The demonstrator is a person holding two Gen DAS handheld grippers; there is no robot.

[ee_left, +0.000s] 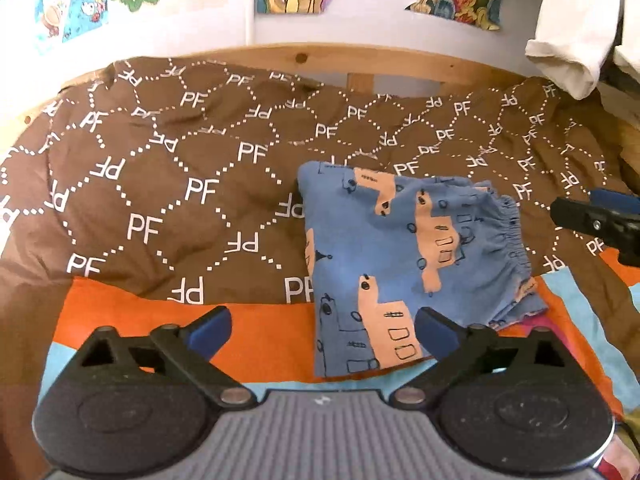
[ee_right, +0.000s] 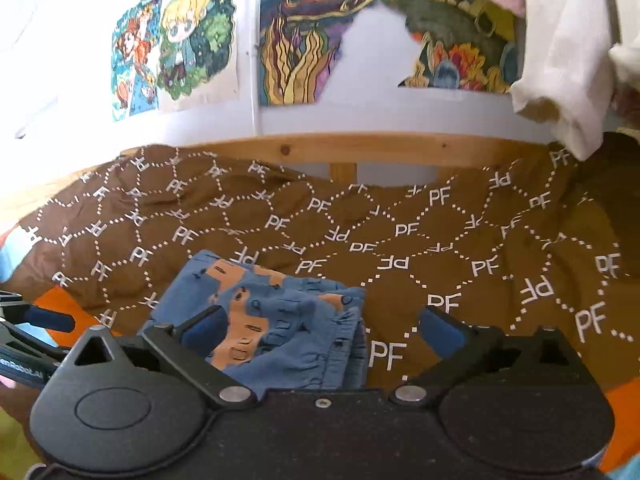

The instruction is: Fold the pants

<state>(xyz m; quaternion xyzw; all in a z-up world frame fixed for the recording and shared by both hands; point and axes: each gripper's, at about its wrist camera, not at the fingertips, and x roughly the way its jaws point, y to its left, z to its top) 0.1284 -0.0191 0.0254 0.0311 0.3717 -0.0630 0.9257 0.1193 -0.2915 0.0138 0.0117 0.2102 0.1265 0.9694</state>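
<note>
I see a brown quilt (ee_left: 168, 184) printed with white PF letters and dotted diamonds spread across the bed, and everything else sits around it. At its near edge an orange and light-blue sheet (ee_left: 264, 336) shows from under it; along its far edge runs a pale wooden bed rail (ee_right: 360, 148). Above the quilt on the white wall (ee_right: 360, 116) hang colourful cartoon drawings (ee_right: 180, 40), and over its far right corner droops a cream cloth (ee_left: 568, 40).

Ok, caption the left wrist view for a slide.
Folded blue pants lie on a brown bedspread, left gripper open just short of them, right gripper at the frame's right edge.
</note>
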